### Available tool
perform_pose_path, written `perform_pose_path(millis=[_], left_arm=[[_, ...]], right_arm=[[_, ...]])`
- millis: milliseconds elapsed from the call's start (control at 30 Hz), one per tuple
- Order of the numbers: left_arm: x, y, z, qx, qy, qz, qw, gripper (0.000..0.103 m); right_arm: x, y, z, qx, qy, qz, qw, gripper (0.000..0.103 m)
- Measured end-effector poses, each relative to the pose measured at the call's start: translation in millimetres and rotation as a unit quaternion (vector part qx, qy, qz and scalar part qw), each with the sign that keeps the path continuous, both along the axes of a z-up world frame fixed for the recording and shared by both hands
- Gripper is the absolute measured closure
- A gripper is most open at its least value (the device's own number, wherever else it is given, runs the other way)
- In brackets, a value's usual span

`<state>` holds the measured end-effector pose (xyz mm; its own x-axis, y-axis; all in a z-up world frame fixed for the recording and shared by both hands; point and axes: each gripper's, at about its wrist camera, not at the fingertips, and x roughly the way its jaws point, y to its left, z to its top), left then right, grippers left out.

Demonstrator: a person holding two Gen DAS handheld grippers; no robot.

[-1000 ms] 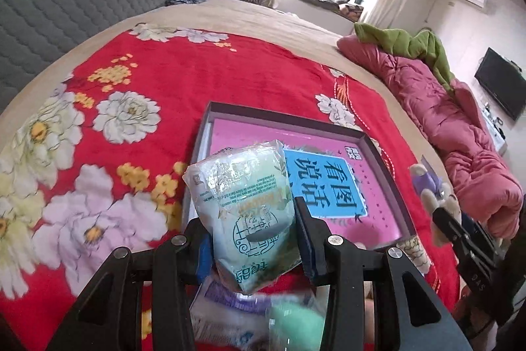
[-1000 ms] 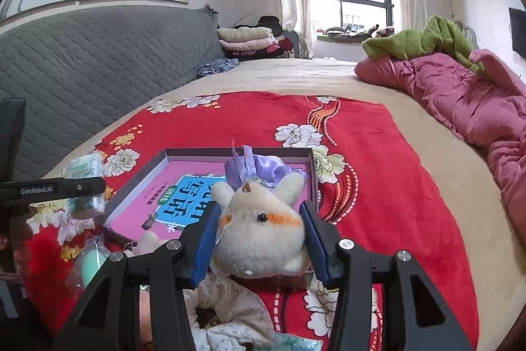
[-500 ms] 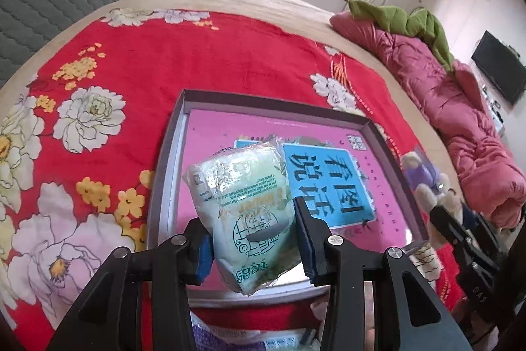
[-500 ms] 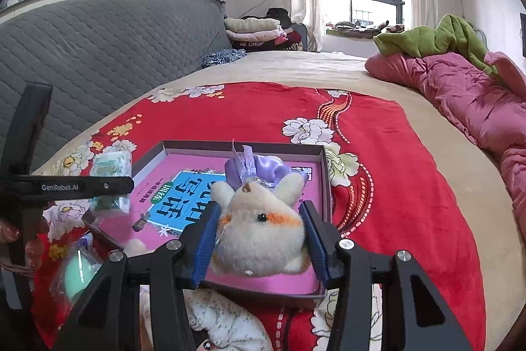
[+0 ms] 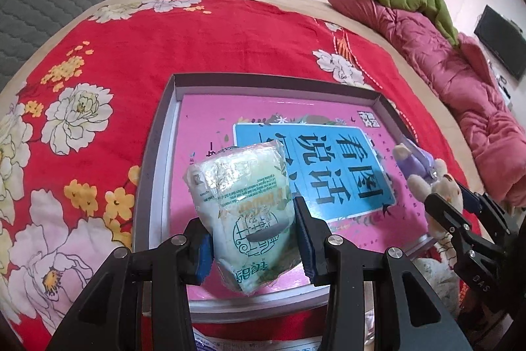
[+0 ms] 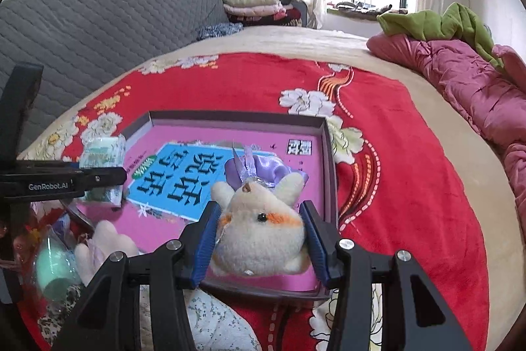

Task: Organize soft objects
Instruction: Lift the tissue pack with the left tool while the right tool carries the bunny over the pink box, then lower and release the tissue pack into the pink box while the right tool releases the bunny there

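My left gripper (image 5: 253,236) is shut on a pale green tissue pack (image 5: 245,206) and holds it above the near left part of a shallow grey box (image 5: 157,134) with a pink and blue printed floor. My right gripper (image 6: 259,236) is shut on a cream plush rabbit (image 6: 259,239) with a purple bow, held over the box's (image 6: 328,160) near right edge. The rabbit also shows in the left wrist view (image 5: 440,186), and the tissue pack in the right wrist view (image 6: 102,153).
The box lies on a red flowered blanket (image 5: 197,32) on a bed. More soft items lie near me: a cream plush (image 6: 105,242), a green ball in a bag (image 6: 52,265), a flowered cloth (image 6: 217,321). A pink quilt (image 5: 460,78) lies right.
Both grippers have moved forward over the box with their loads. The tissue pack and the rabbit now hang above the box floor.
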<state>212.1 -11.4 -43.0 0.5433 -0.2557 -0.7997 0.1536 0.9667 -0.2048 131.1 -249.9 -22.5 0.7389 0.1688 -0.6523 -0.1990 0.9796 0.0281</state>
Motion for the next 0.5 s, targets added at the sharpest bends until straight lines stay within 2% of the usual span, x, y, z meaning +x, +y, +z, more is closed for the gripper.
perform_pose_path(millis=[500], left_arm=[[-0.6, -1.4, -6.2, 0.014, 0.009, -0.001, 0.9999, 0.060]], right_arm=[[11.1, -6.9, -15.3, -0.011, 0.040, -0.027, 0.999, 0.053]])
